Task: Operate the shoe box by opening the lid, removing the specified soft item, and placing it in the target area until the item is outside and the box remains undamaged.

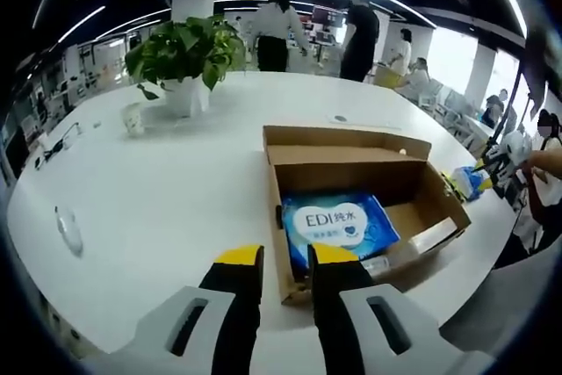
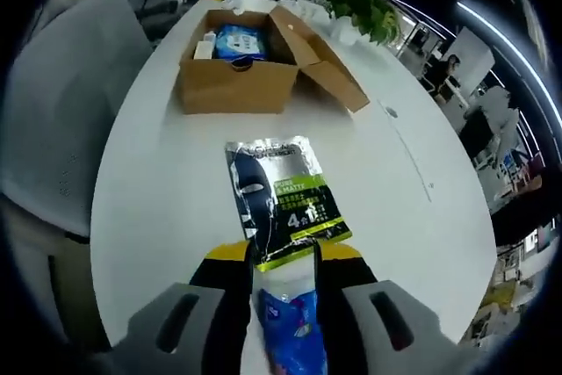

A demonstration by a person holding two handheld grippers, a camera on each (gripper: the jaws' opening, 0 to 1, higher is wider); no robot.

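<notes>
White table (image 1: 158, 191): my right gripper (image 2: 283, 256) is clamping a blue packet (image 2: 288, 318) over a silver pouch (image 2: 281, 195); left gripper (image 1: 286, 256) (jaws narrowly parted, empty) is facing the open box (image 1: 351, 208).

**Materials and Surface Finish**

The shoe box (image 1: 351, 191) is plain brown cardboard, matt and unprinted, with raw cut edges on its open lid (image 2: 320, 63). Inside it, the wipes pack (image 1: 338, 227) is soft blue plastic film with a white label and a mild sheen. The table (image 1: 158, 208) has a smooth white surface with a low gloss.

In the right gripper view, the sachet (image 2: 283, 195) at 12 o'clock from the right gripper (image 2: 284, 263) is glossy silver foil, creased and reflective. The blue pouch (image 2: 290, 327) between the jaws is shiny, wrinkled plastic. Both grippers, including the left gripper (image 1: 286, 259), have matt black jaws with yellow tips and grey plastic housings.
</notes>
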